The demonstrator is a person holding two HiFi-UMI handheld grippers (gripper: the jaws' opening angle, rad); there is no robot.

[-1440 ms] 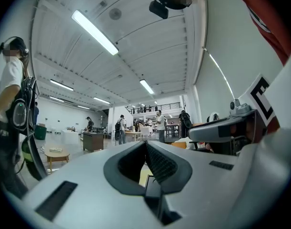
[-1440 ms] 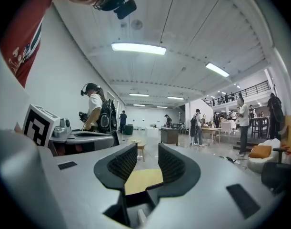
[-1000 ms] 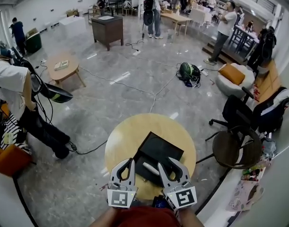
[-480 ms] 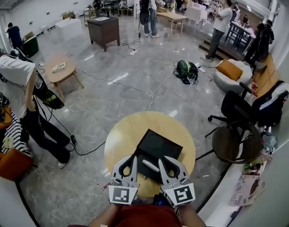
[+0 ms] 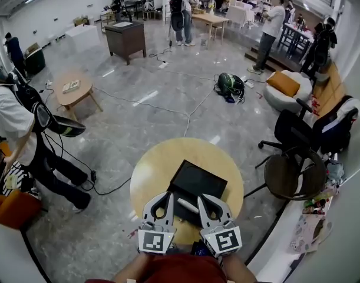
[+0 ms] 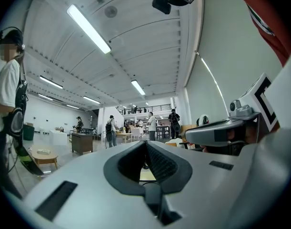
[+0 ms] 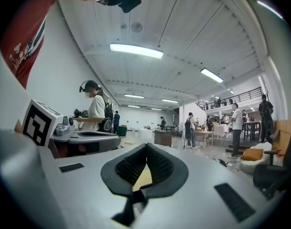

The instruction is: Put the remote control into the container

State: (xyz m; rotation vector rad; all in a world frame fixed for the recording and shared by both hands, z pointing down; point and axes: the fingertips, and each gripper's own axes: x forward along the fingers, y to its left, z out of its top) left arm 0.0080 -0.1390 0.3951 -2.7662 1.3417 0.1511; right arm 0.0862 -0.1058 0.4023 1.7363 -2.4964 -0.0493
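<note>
While lying in near part of black container [image 5: 202,180], appearing as slim white bar between left gripper [image 5: 162,197] and right gripper [image 5: 201,199]: remote [image 5: 187,205]. Showing both jaw pairs pressed together, pinching nothing. Judging remote light, rigid, smooth, possibly slippery; favouring pinch across narrow mid-body.

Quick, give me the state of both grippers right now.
Left gripper: closed, jaws together, nothing held.
Right gripper: closed, jaws together, nothing held.
</note>
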